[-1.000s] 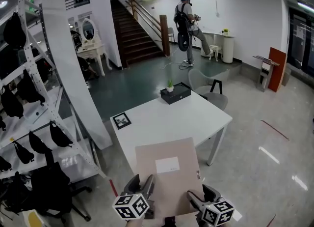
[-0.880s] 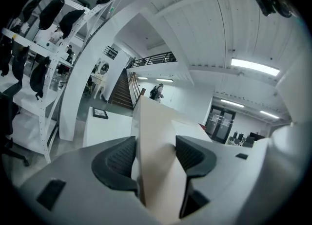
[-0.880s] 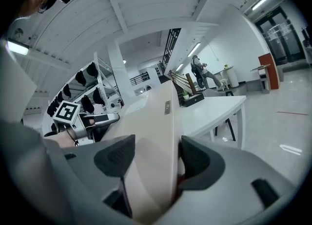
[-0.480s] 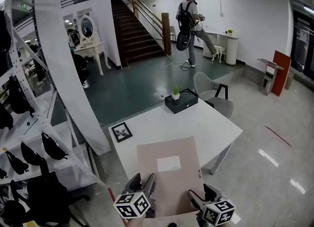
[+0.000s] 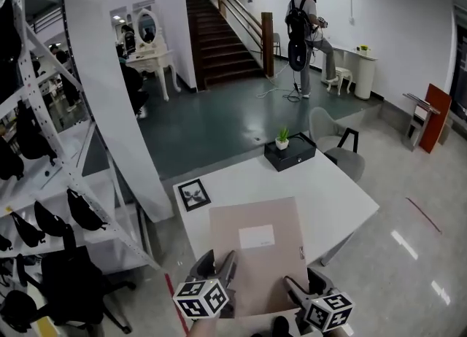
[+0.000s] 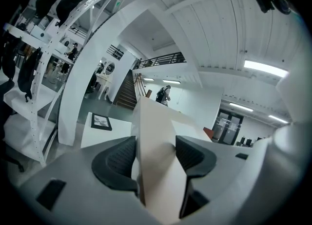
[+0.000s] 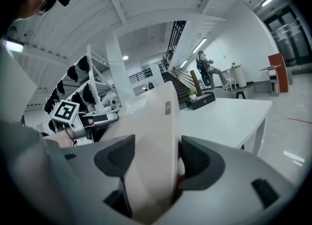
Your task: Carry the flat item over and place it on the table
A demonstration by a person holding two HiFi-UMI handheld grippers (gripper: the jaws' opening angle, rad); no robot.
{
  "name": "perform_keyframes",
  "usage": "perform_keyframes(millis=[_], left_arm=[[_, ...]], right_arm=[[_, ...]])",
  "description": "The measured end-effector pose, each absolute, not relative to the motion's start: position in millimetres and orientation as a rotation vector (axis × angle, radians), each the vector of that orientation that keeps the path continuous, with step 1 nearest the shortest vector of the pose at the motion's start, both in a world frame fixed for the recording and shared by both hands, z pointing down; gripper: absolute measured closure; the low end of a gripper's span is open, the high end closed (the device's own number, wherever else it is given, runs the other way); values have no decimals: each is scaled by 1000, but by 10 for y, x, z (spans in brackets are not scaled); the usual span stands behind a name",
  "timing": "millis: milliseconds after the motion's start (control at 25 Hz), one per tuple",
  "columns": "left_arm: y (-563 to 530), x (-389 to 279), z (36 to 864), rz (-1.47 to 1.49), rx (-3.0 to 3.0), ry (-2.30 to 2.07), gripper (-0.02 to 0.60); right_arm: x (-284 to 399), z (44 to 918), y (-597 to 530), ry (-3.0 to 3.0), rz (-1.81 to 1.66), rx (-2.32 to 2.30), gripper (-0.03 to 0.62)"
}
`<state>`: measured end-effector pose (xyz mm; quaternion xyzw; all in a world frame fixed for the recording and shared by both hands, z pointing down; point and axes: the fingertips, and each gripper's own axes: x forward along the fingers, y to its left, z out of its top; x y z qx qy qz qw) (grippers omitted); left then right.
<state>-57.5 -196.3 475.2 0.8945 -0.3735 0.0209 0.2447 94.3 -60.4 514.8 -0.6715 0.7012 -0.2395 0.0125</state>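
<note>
A flat beige folder (image 5: 257,252) with a white label is held level in front of me, its far end over the near edge of the white table (image 5: 328,190). My left gripper (image 5: 219,284) is shut on the folder's near left corner (image 6: 153,165). The folder's near right corner (image 7: 156,156) sits between the jaws of my right gripper (image 5: 300,295), which is shut on it. The left gripper (image 7: 83,119) also shows in the right gripper view.
On the table lie a framed black-and-white marker card (image 5: 194,195) at the left and a black box (image 5: 290,152) with a small potted plant (image 5: 282,138) at the far end. A white rack (image 5: 58,182) with black bags stands left. Grey chair (image 5: 332,135), a person (image 5: 305,29) and stairs (image 5: 226,44) lie beyond.
I have come closer to the table. The folder's far end now overlaps more of the tabletop. Both grippers keep their hold on it.
</note>
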Motion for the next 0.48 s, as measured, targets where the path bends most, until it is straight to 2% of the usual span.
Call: perform_keyframes(millis=[480], left_arm=[[-2522,-606,4729,-1,2341,-1211,325]], right_arm=[[1111,5145,-1431,2385,-751,-1916,306]])
